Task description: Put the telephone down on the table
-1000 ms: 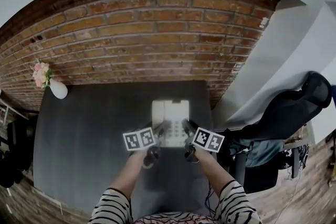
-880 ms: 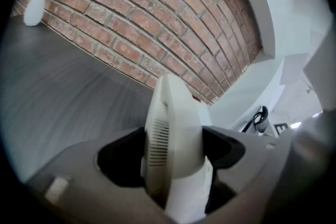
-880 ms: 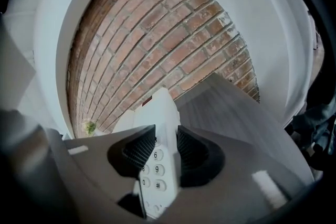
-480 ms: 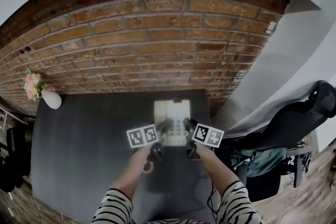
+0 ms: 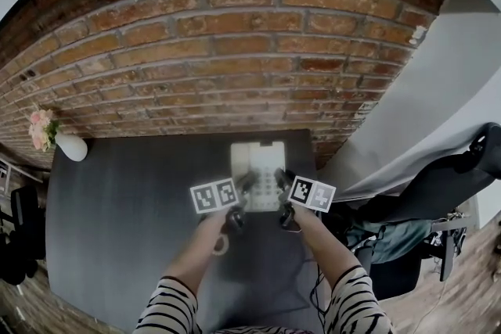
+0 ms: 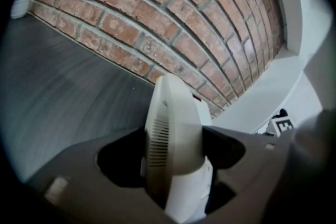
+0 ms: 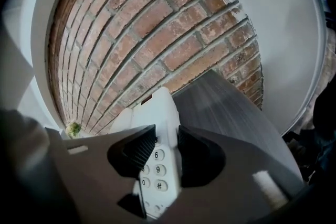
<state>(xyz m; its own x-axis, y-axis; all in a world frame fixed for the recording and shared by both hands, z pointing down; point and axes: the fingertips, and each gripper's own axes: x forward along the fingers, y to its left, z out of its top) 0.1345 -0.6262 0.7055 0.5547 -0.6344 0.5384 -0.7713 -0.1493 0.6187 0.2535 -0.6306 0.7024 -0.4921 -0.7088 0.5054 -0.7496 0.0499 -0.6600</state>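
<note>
The telephone (image 5: 256, 165) is off-white, its keypad buttons (image 7: 156, 155) pale with dark digits; the bench (image 5: 117, 207) under it is dark grey; behind the telephone the brick wall (image 5: 235, 51) is red-brown with pale mortar lines; far left of the telephone a white vase (image 5: 70, 146) has pink flowers (image 5: 39, 127); the left tongs (image 5: 247, 185) and right tongs (image 5: 279, 180) are black, their cubes (image 5: 214, 195) patterned in black squares on white; the sleeves (image 5: 166, 307) are striped black and white; right of the telephone the chair (image 5: 454, 176) is black.

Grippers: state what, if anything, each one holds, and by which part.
Both hold the telephone. The left gripper clamps its left, handset side; the right gripper clamps its right edge, at the keypad.
</note>
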